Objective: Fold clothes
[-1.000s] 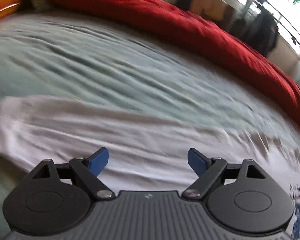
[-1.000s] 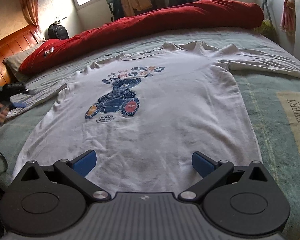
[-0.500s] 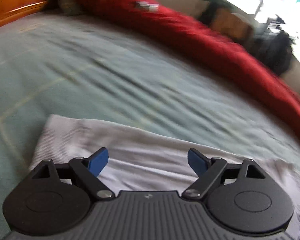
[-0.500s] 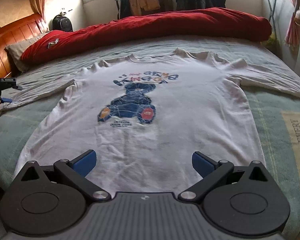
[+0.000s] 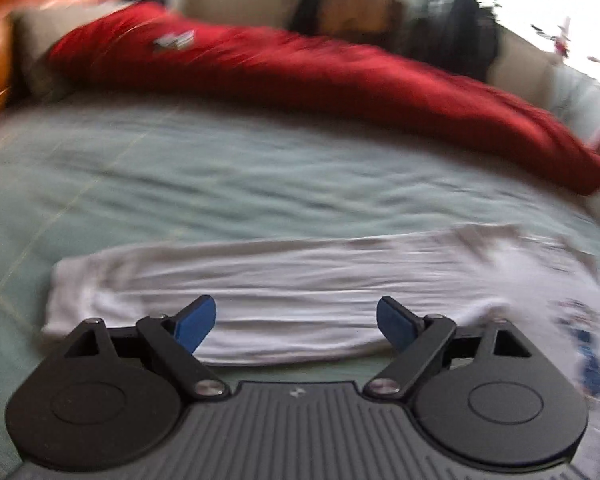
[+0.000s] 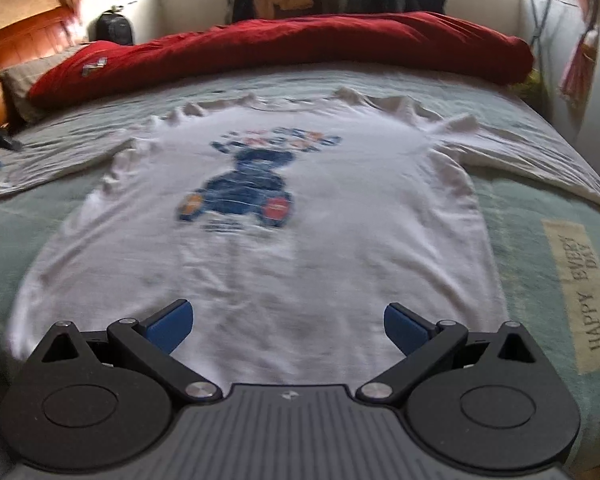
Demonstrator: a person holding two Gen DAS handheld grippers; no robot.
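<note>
The white shirt lies flat on the bed, print side up, collar toward the red quilt. Its left sleeve stretches crosswise just ahead of your left hand-held gripper, which is released and holds nothing. Your right hand-held gripper is also released, above the hem. The left one is nearer to the sleeve, so I think the sleeve fold belongs to it.

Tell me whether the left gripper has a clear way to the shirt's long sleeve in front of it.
Probably yes. The left gripper is open with nothing between its jaws, and the white sleeve lies flat and uncovered on the green bedsheet just ahead. The red duvet is well beyond it.
</note>
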